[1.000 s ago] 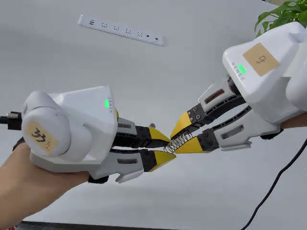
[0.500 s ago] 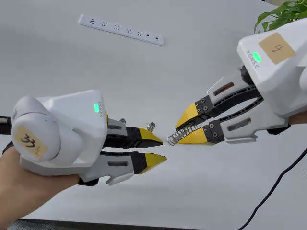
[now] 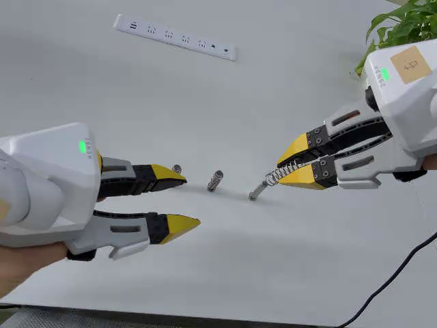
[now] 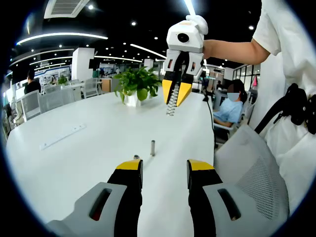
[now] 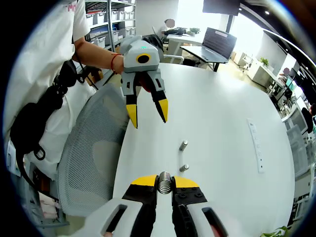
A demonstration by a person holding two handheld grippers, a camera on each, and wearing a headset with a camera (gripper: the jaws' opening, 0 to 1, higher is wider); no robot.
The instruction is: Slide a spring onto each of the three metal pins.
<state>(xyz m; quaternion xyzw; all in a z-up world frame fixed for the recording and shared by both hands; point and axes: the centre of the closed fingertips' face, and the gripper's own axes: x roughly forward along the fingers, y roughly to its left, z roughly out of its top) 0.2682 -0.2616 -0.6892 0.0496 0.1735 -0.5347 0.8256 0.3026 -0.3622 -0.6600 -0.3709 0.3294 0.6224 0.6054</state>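
Observation:
My right gripper (image 3: 287,171) is shut on a small steel spring (image 3: 278,177), whose free end pokes out left of the yellow tips, just above a bare metal pin (image 3: 257,190) on the white table. Left of that pin, a second pin (image 3: 215,180) looks wrapped in a coil. A third pin (image 3: 177,168) peeks out behind the upper jaw of my left gripper (image 3: 181,199), which is open and holds nothing. The right gripper view has the spring (image 5: 164,180) end-on between the jaws. In the left gripper view the right gripper (image 4: 176,94) hangs above two pins (image 4: 152,147).
A white power strip (image 3: 174,39) lies at the far side of the table (image 3: 225,273). A green plant (image 3: 403,24) stands at the back right. A black cable (image 3: 396,266) runs along the right front. A mesh chair (image 5: 89,163) stands at the table's edge.
The grippers have drawn apart: the left one pulled back to the left with its jaws wider, and the right one moved right with the spring in it.

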